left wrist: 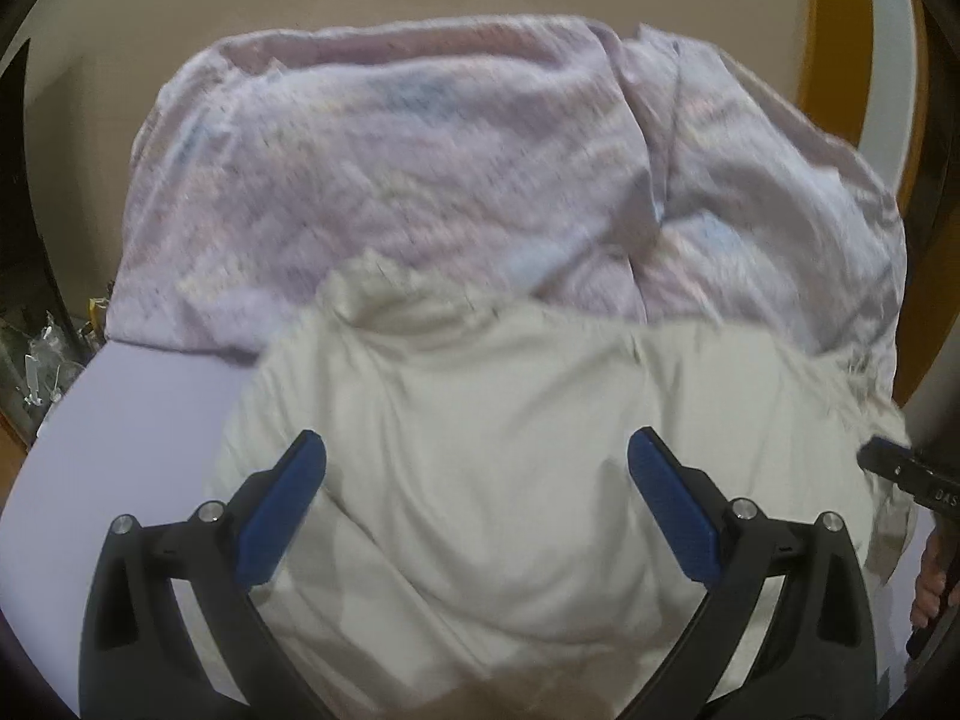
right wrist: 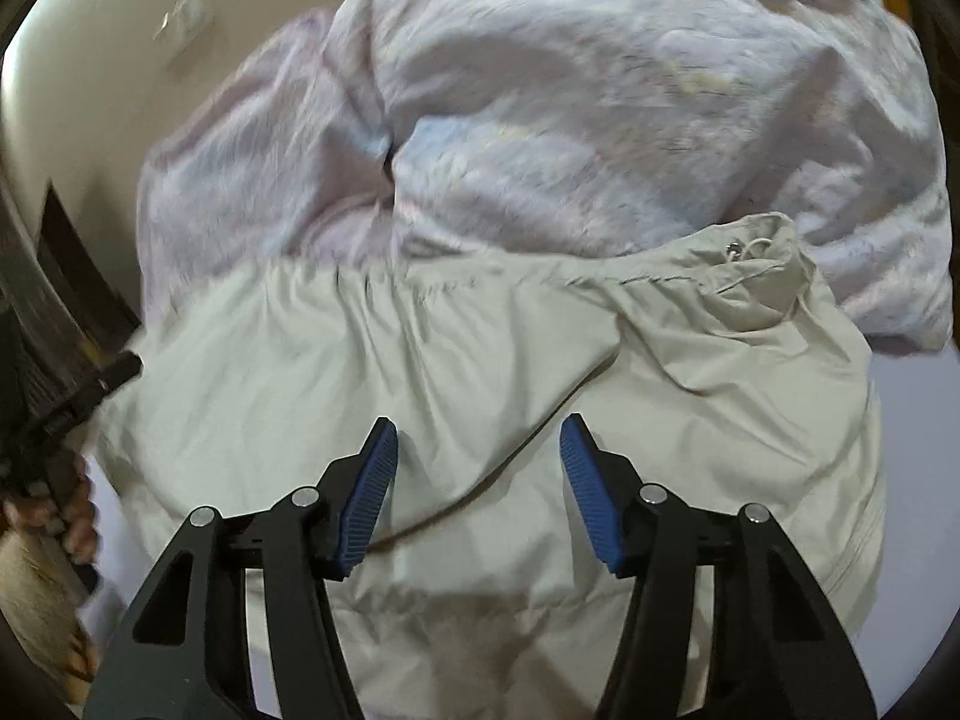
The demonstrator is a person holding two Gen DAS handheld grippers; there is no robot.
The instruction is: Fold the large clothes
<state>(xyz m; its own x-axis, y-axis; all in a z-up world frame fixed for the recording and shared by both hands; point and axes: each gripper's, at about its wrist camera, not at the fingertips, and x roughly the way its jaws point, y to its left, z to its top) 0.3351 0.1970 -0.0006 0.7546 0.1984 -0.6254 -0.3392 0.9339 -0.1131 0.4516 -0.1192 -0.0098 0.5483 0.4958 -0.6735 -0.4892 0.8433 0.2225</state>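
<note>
Beige garment [left wrist: 480, 480]: large, thin, crinkly woven cloth, bunched on the lavender surface [left wrist: 138, 420]; lies under and ahead of both grippers, its far edge against the bedding.
Left gripper [left wrist: 477, 462]: black frame, blue ribbed pads; fingers spread wide above the garment, nothing between them.
Right gripper [right wrist: 478, 450]: same build; fingers apart over a diagonal fold, gripping nothing.
Right wrist view only: gathered hem with metal eyelet [right wrist: 732, 249] and pale drawcord at the garment's far right; wall socket plate [right wrist: 186, 15].
Left wrist view only: yellow-orange frame [left wrist: 840, 30] at upper right; clutter [left wrist: 42, 360] at far left.
Pastel bedding [right wrist: 600, 108]: soft, rumpled lilac mass with faint blue and pink print, behind the garment.
Hard to make out: print blurred; garment's near edge cut off by the frame; its type is unclear.
</note>
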